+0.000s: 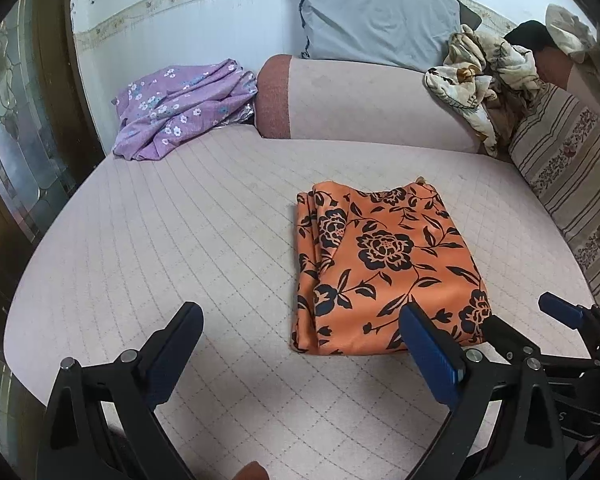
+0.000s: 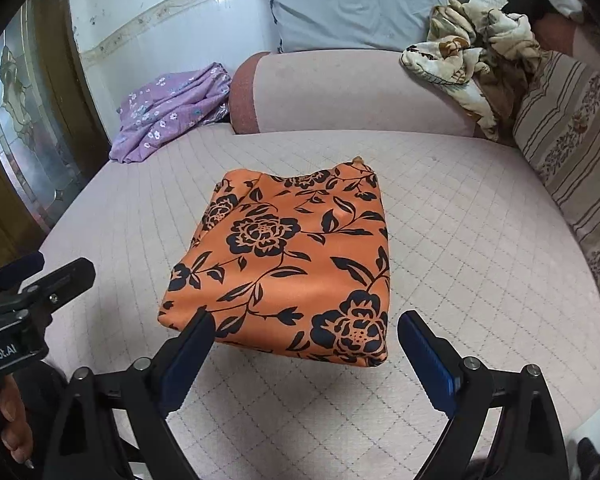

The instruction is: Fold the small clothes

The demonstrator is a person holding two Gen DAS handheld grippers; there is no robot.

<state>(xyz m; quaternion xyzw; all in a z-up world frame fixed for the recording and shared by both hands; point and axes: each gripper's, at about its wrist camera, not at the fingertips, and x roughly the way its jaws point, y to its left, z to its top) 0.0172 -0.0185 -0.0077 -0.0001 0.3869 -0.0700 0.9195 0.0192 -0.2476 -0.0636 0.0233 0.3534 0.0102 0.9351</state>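
In the left wrist view, the left tool (image 1: 300,340) fills the bottom of the frame with its two fingers spread wide and nothing between them; its blue pad (image 1: 430,356) on the right side overlaps the near edge of the orange cloth (image 1: 384,264) in the picture, though whether it touches the fabric cannot be told. That cloth, orange with black flowers, lies folded into a rough rectangle right of centre on the quilted pink bed (image 1: 180,240). The right tool (image 1: 516,330) reaches in from the lower right corner, just beside the cloth's near right corner, and it too stands spread. In the upper left lies a crumpled purple flowered cloth (image 1: 180,108); a pink bolster (image 1: 360,100) runs across the upper middle with a grey pillow (image 1: 376,16) behind it, and a cream patterned bundle (image 1: 484,76) sits at the upper right.

In the right wrist view, the right tool (image 2: 306,332) is at the bottom with fingers spread apart, empty, straddling the near edge of the orange cloth (image 2: 288,264), which lies folded at the centre of the bed (image 2: 480,260). The left tool (image 2: 56,270) enters at the left edge, apart from the cloth, and a hand (image 2: 16,420) grips its handle in the lower left corner. The purple cloth (image 2: 168,112) is upper left, the bolster (image 2: 352,92) and pillow (image 2: 352,4) above centre.
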